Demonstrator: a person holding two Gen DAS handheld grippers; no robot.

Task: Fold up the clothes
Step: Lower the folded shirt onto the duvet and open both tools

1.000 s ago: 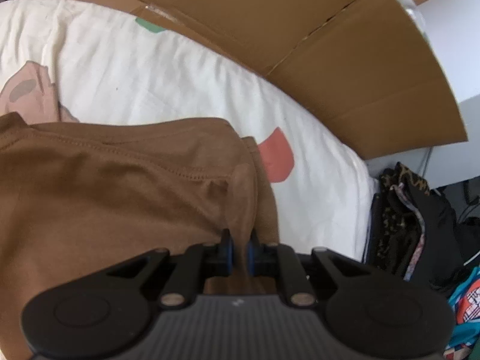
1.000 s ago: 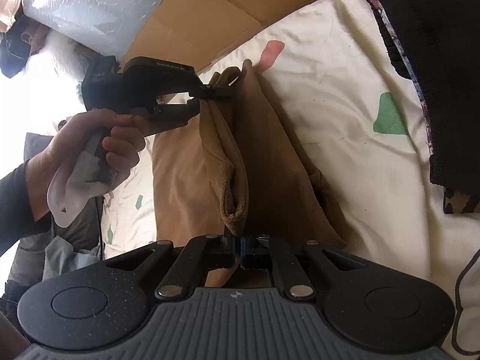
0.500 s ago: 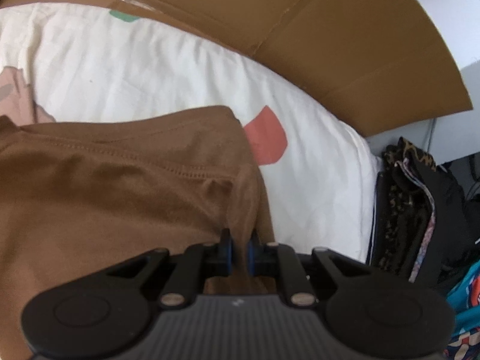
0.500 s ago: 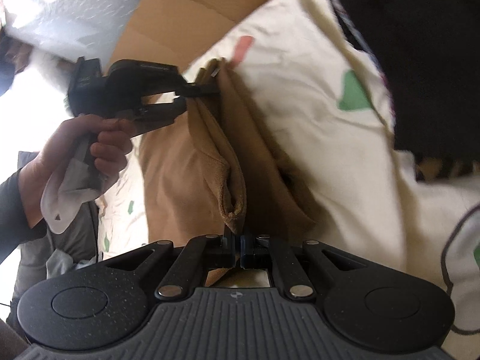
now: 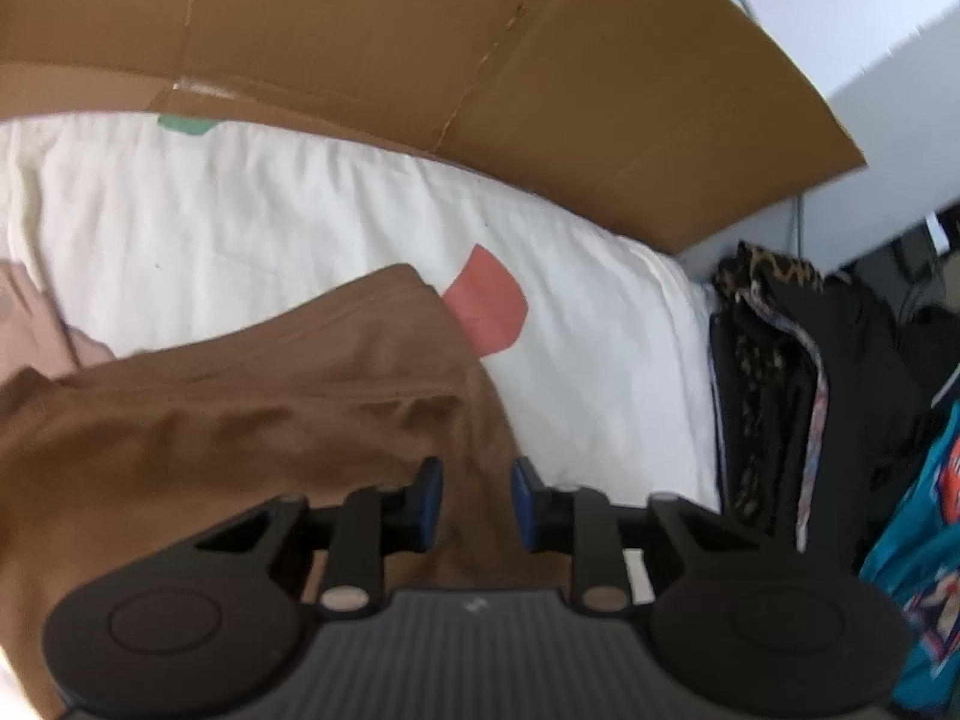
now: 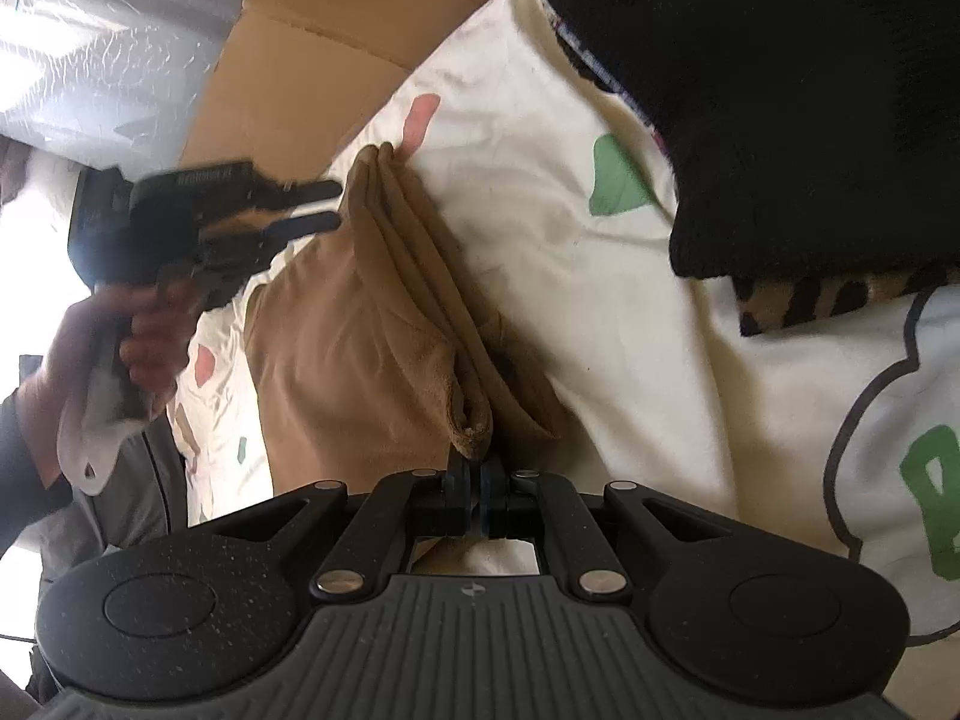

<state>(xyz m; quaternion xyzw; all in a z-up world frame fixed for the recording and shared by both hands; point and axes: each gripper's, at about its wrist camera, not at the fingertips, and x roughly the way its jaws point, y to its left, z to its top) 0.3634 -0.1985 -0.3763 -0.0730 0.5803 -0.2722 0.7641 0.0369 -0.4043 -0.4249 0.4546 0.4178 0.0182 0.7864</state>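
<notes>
Over the brown garment (image 5: 252,438), left hand-held gripper (image 5: 476,501), jaws apart.

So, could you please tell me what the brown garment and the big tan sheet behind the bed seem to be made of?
The brown garment looks like a soft, matte knit jersey, possibly cotton: it drapes in loose folds and shows a stitched hem. The tan sheet looks like plain corrugated cardboard, matte, with straight creases and a strip of clear tape; its inner fluting is not visible.
</notes>
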